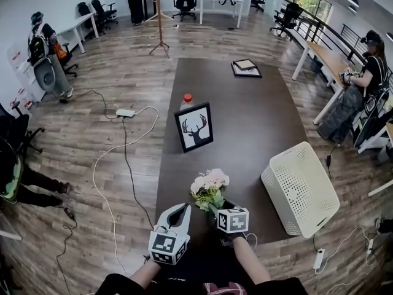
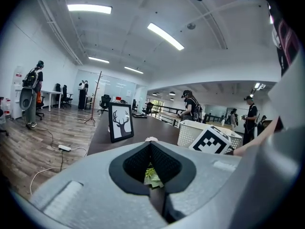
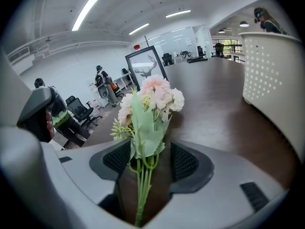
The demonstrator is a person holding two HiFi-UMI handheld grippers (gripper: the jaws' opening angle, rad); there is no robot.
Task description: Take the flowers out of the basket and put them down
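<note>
A small bunch of pink and white flowers with green leaves lies on the dark table near its front edge, left of the white perforated basket. My right gripper is at the stem end. In the right gripper view the flowers point away and their stems run between the jaws of the right gripper, which stand open with a gap on each side. My left gripper sits just left of the bunch, shut and empty. In its own view the left gripper shows a few leaves through the jaws.
A framed deer picture stands mid-table with a red-capped bottle behind it. Flat frames lie at the far end. A power strip and cables trail on the floor at left. People stand at the desks around.
</note>
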